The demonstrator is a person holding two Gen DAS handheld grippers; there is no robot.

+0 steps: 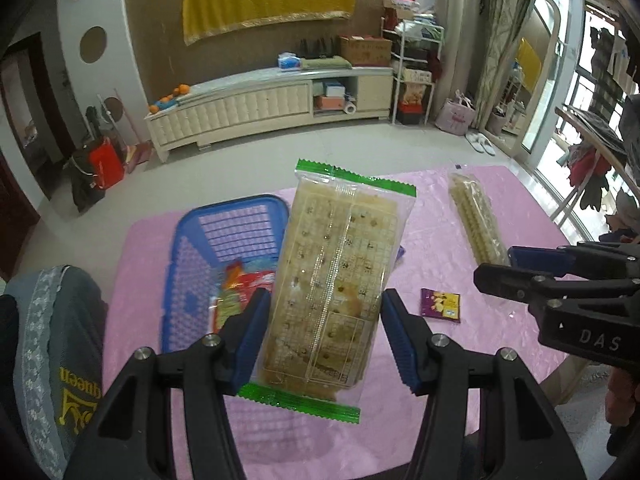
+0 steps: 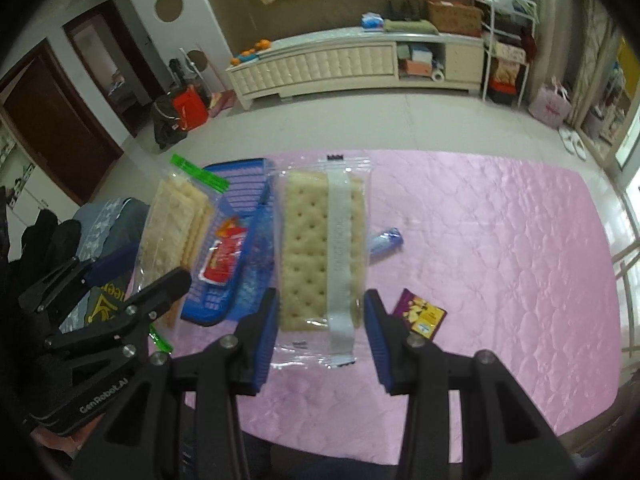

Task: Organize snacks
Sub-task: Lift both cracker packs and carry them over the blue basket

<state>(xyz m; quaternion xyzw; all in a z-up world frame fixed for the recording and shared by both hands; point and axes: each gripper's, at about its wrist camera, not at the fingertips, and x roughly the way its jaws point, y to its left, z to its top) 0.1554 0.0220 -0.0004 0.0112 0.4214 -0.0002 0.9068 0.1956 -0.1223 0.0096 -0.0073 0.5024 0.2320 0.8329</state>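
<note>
Above the pink quilted table cover (image 2: pixel 500 240), 2 clear-wrapped cracker packets hang lengthwise, each pinched across its width so it can drop flat. The left gripper (image 1: pixel 322 336), jaws about half apart, clamps the green-ended cracker packet (image 1: pixel 332 276) over the blue slotted plastic basket (image 1: pixel 224 240). The right gripper (image 2: pixel 320 338), jaws narrower, clamps the plain clear-wrapped cracker packet (image 2: pixel 316 252) just beside that basket. A purple sachet (image 2: pixel 420 314) lies loose nearby.

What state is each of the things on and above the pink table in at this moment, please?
Left tongs: shut on the green-edged cracker pack, held off the table.
Right tongs: shut on the clear cracker pack, also lifted.
Blue basket: on the table, red snack packet inside.
Purple packet: flat on the pink tablecloth.
Small blue wrapper: lying loose on the cloth.
</note>
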